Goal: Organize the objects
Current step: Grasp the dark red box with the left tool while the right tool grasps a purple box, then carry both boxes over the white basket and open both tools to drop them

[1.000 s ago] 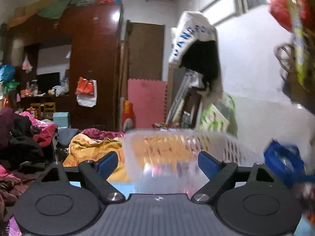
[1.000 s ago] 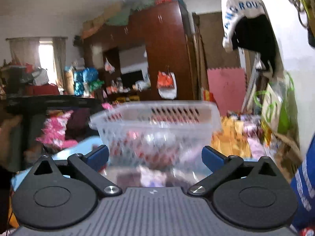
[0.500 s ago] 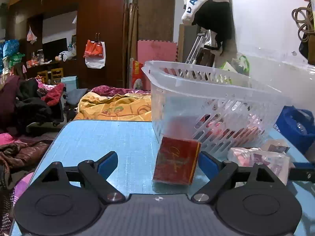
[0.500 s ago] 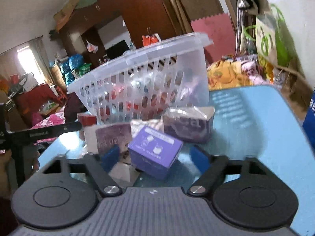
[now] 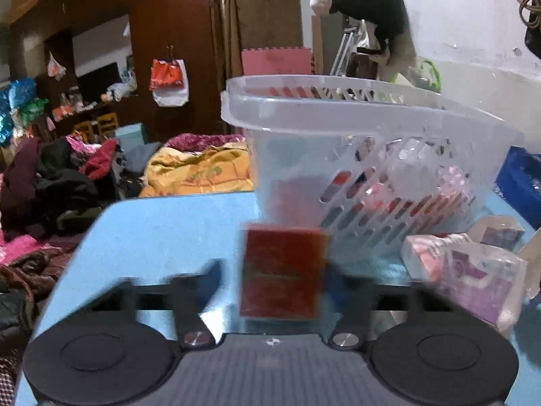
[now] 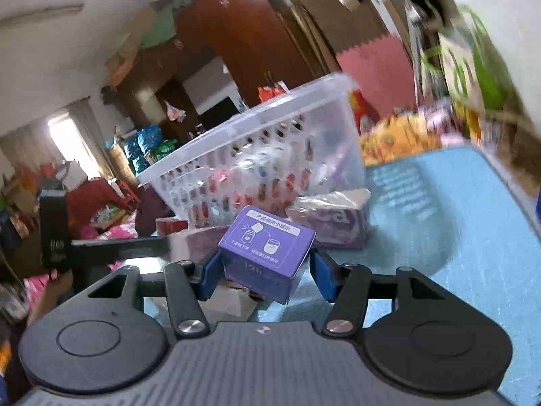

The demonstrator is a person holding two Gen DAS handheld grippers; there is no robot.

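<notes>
Left wrist view: the left tool [image 5: 274,280] is closing around a small red rectangular cardboard box [image 5: 280,272] standing upright on the light blue worktop [image 5: 159,233], just in front of the clear slotted plastic basket [image 5: 365,155]. Motion blur hides whether the pads already press the box. Beside it to the right lies a pink-and-purple plastic-wrapped packet [image 5: 470,270].

Right wrist view: the right tool [image 6: 265,272] is closing on a purple cardboard box with white printed icons [image 6: 267,253]; its blue pads [image 6: 211,272] sit at the box's two sides, touching or very nearly so. The box is turned corner-on, so I judge the pads may bite on edges and the box could twist or slip out on lifting. The red box, tall and narrow, could tip if one pad lands first.
</notes>
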